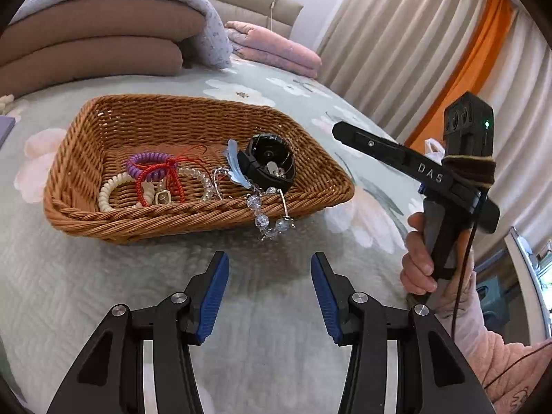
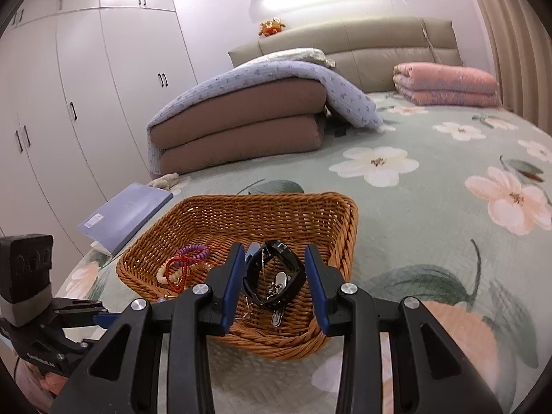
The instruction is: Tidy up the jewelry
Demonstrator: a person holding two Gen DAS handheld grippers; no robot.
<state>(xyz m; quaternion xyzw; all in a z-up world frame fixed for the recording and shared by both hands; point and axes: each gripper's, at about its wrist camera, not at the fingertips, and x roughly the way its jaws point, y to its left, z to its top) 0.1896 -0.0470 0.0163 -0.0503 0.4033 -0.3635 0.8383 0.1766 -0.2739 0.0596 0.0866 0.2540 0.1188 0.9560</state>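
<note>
Both tools stand spread and grasp nothing. Just ahead of the left gripper (image 1: 269, 296) lies bare quilt (image 1: 103, 276); beyond it a clear bead bracelet (image 1: 267, 214) drapes over the near rim of the wicker basket (image 1: 193, 215), half outside. Straight ahead of the right gripper (image 2: 272, 286), inside the basket, sits a black watch (image 2: 276, 279); to its left lie a purple coil tie (image 2: 193, 251), red cord (image 2: 177, 269) and cream beads (image 2: 162, 276). Most pieces look gathered; tucking in the hanging bracelet seems left.
</note>
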